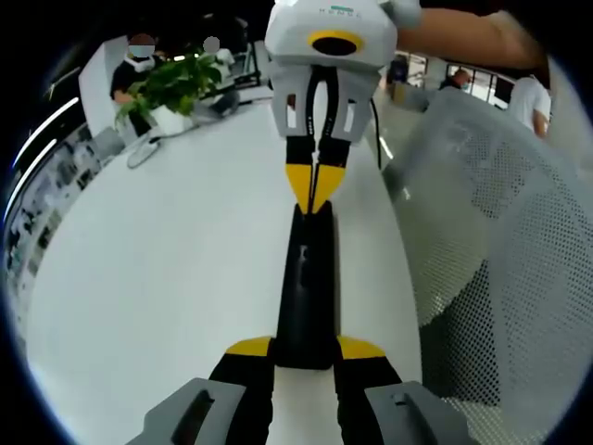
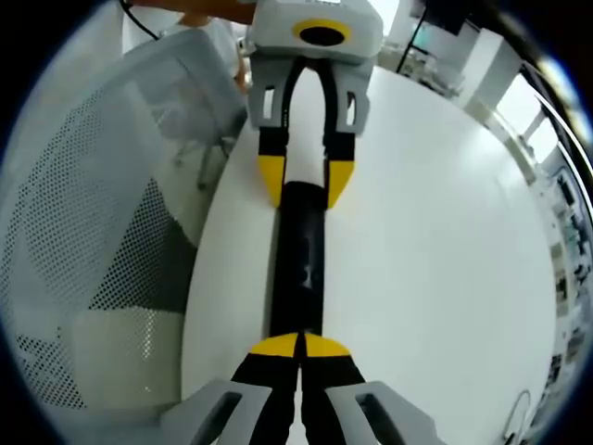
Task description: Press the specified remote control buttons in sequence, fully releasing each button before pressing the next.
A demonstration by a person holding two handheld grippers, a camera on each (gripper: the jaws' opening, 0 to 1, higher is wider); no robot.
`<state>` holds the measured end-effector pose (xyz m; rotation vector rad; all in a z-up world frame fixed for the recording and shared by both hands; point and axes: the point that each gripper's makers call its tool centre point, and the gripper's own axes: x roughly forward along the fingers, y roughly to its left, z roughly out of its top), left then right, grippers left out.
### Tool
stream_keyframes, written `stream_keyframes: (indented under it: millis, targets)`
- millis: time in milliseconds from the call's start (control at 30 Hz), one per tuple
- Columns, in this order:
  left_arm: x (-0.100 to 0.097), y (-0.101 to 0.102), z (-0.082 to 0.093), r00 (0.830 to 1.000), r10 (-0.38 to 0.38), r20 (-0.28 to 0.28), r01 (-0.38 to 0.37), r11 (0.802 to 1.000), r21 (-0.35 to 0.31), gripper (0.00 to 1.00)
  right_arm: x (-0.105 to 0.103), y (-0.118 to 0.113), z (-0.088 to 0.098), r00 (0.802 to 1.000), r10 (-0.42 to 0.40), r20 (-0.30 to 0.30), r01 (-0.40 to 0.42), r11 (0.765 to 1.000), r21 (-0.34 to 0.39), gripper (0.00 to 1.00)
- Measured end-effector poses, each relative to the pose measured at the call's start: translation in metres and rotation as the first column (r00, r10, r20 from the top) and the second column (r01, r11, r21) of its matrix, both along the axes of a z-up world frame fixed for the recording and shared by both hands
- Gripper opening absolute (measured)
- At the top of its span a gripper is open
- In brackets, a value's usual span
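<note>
Remote: we see the black remote (image 1: 310,287) lying long on the white tabletop (image 1: 167,278), near its edge by a mesh chair (image 1: 500,213).
Left gripper (image 1: 306,348): a little open, its yellow tips hug the near end, we think to keep it from sliding.
Right gripper (image 2: 299,346): tips closed together, touching the other end like one finger for pressing.

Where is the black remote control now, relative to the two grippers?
The black remote control lies on the white table, clamped at one end by the left gripper, while the shut right gripper meets its far end.
</note>
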<state>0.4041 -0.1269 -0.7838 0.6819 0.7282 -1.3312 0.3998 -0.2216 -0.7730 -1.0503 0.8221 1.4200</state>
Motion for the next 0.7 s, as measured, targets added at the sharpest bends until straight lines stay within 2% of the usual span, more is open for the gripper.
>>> stream_keyframes:
  millis: [700]
  targets:
    - [-0.0015, -0.0009, 0.0003, 1.000, 0.000, 0.005, 0.000, 1.000, 0.010, 0.23, -0.0002, -0.0005, 0.0000, 1.000, 0.001, 0.002, -0.001, 1.000, -0.007, 0.00]
